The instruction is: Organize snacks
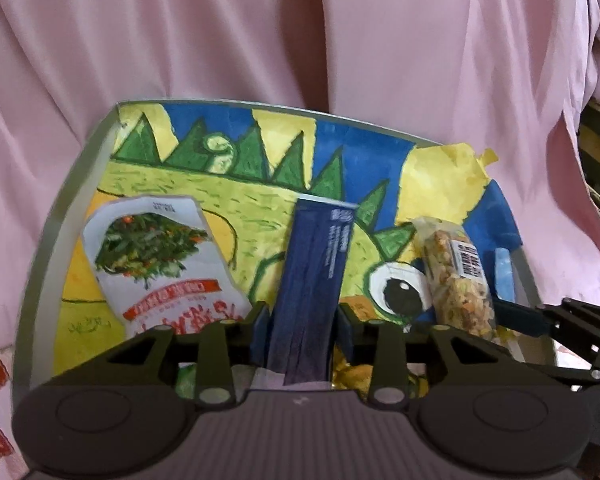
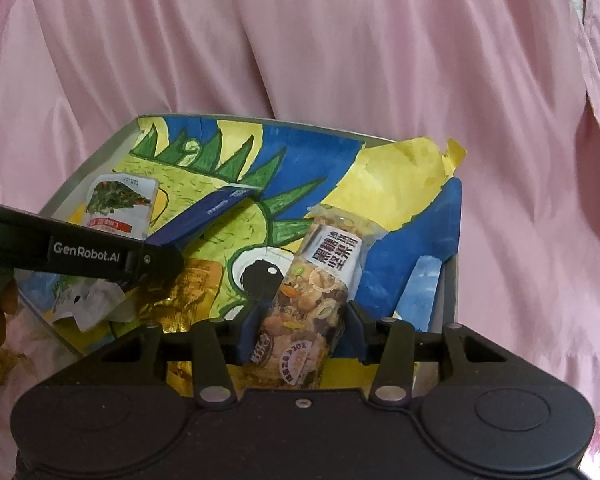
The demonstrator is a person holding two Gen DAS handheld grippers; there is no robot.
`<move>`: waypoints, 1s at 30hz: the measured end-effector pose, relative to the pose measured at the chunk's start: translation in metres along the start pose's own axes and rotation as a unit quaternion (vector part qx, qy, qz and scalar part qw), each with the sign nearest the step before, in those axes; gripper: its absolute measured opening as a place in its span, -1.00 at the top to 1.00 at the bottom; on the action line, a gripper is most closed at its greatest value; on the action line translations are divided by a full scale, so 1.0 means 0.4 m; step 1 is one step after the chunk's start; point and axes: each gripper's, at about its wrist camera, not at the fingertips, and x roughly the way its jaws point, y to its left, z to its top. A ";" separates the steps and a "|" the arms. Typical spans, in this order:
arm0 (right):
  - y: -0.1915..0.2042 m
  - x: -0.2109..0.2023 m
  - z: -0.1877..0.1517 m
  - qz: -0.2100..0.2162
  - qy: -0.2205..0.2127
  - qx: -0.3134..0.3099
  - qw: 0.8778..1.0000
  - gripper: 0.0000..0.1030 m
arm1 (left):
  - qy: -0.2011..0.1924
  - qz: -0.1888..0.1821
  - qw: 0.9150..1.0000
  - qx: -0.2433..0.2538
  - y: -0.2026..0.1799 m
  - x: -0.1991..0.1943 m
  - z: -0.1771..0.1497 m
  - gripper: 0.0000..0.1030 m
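Note:
My left gripper (image 1: 302, 326) is shut on a long dark blue snack packet (image 1: 314, 276), held over a grey box (image 1: 66, 216) lined with a painted dinosaur paper. My right gripper (image 2: 302, 330) is shut on a clear nut bar packet (image 2: 312, 292) with a black-and-white label, over the box's right side. The nut bar (image 1: 458, 280) and the right gripper's fingers (image 1: 520, 316) show at the right of the left wrist view. The blue packet (image 2: 204, 216) and left gripper arm (image 2: 84, 256) show at the left of the right wrist view. A white vegetable snack pouch (image 1: 160, 256) lies in the box at left.
A gold foil packet (image 2: 192, 284) and a crumpled white wrapper (image 2: 88, 300) lie in the box near its front. A light blue strip (image 2: 420, 288) leans on the right wall. Pink cloth (image 1: 300, 32) surrounds the box. The yellow paper corner (image 2: 412, 172) sticks up at the far right.

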 end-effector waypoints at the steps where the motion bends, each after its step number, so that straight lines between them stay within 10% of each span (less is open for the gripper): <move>1: 0.001 -0.002 0.001 0.000 0.001 0.001 1.000 -0.03 | -0.001 -0.002 1.000 -0.003 -0.001 -0.005 0.000 -0.04; 19: -0.006 -0.251 0.059 0.003 -0.089 0.005 0.996 -0.83 | -0.122 0.029 0.992 -0.032 0.008 -0.318 0.012 -0.93; 30: 0.019 -0.523 0.055 0.020 -0.163 0.013 0.986 -0.98 | -0.176 0.063 0.982 -0.022 0.021 -0.584 -0.072 -0.99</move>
